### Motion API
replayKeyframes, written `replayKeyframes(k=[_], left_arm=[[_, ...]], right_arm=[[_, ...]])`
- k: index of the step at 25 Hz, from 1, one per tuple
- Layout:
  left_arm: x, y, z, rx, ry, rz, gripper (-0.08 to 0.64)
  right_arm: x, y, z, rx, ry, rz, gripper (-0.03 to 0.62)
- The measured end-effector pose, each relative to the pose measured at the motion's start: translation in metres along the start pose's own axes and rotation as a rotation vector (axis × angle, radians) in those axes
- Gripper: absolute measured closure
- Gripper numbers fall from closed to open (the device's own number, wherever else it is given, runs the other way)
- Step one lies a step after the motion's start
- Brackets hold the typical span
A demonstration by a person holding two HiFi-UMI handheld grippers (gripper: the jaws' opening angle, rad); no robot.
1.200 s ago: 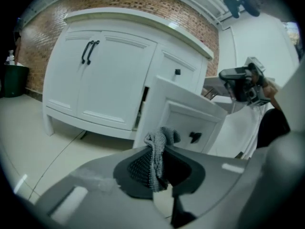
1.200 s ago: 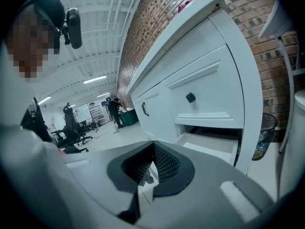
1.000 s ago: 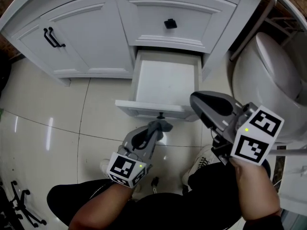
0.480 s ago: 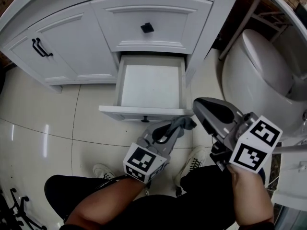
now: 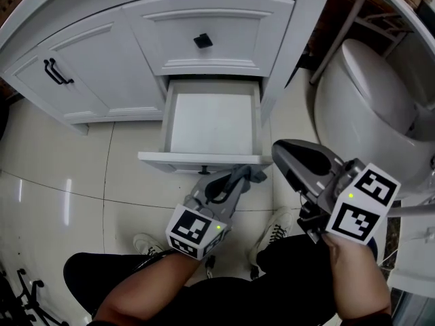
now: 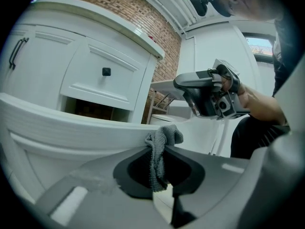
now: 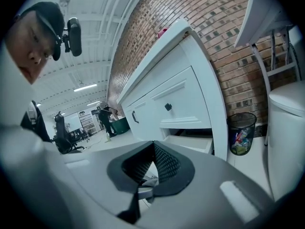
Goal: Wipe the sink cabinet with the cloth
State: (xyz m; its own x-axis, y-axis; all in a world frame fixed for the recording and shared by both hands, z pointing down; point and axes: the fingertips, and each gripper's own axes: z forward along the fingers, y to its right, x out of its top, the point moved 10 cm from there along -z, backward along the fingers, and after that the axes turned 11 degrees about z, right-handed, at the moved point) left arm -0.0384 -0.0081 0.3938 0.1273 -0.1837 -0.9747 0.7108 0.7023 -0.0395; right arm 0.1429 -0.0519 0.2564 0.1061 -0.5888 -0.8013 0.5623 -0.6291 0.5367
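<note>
The white sink cabinet (image 5: 102,80) has its lower drawer (image 5: 177,159) pulled out, showing a bare white inside. My left gripper (image 5: 239,176) is shut on a grey cloth (image 5: 253,175), which sits against the right part of the drawer front. In the left gripper view the cloth (image 6: 156,168) hangs pinched between the jaws of that gripper (image 6: 161,144), just under the drawer front (image 6: 71,128). My right gripper (image 5: 279,148) hovers to the right of the drawer, shut and holding nothing. The right gripper view shows its jaws (image 7: 153,144) closed, pointing at the cabinet (image 7: 176,99).
A white toilet (image 5: 367,100) stands close on the right. A black wire bin (image 7: 240,132) sits between cabinet and toilet. The upper drawer has a black knob (image 5: 202,41) and the left door black handles (image 5: 58,72). The person's shoes (image 5: 277,228) rest on the glossy tile floor (image 5: 68,175).
The left gripper carried the cloth from the middle of the drawer front to its right end, then slightly back left. The right gripper barely moved.
</note>
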Motion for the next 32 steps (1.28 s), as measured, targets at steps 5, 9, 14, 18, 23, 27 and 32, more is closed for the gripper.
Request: replayKeyframes(k=[5,9,14,18,23,27,32], left_arm=[[-0.006,-0.011,-0.018,0.044,-0.004,-0.015,0.52],[-0.009,-0.023,-0.038,0.088,-0.003,-0.027,0.52],[-0.015,-0.042,-0.064,0.163,-0.002,-0.042,0.52],[-0.019,-0.061,-0.089,0.243,0.003,-0.057,0.52],[-0.023,-0.082,-0.114,0.335,0.007,-0.076,0.52],[-0.025,-0.095,-0.128,0.389,0.009,-0.088,0.52],[-0.03,-0.103,-0.139,0.437,0.008,-0.12,0.52]], right_arm=[[-0.001,-0.009,0.014,0.021,-0.023,-0.014,0.589],[-0.001,-0.022,0.031,0.045,-0.044,-0.035,0.589],[0.0,-0.037,0.049,0.07,-0.059,-0.066,0.589],[0.002,-0.044,0.065,0.092,-0.071,-0.074,0.589],[0.003,-0.046,0.08,0.104,-0.078,-0.08,0.589],[0.003,-0.047,0.088,0.106,-0.088,-0.075,0.589],[0.004,-0.044,0.086,0.095,-0.083,-0.07,0.589]])
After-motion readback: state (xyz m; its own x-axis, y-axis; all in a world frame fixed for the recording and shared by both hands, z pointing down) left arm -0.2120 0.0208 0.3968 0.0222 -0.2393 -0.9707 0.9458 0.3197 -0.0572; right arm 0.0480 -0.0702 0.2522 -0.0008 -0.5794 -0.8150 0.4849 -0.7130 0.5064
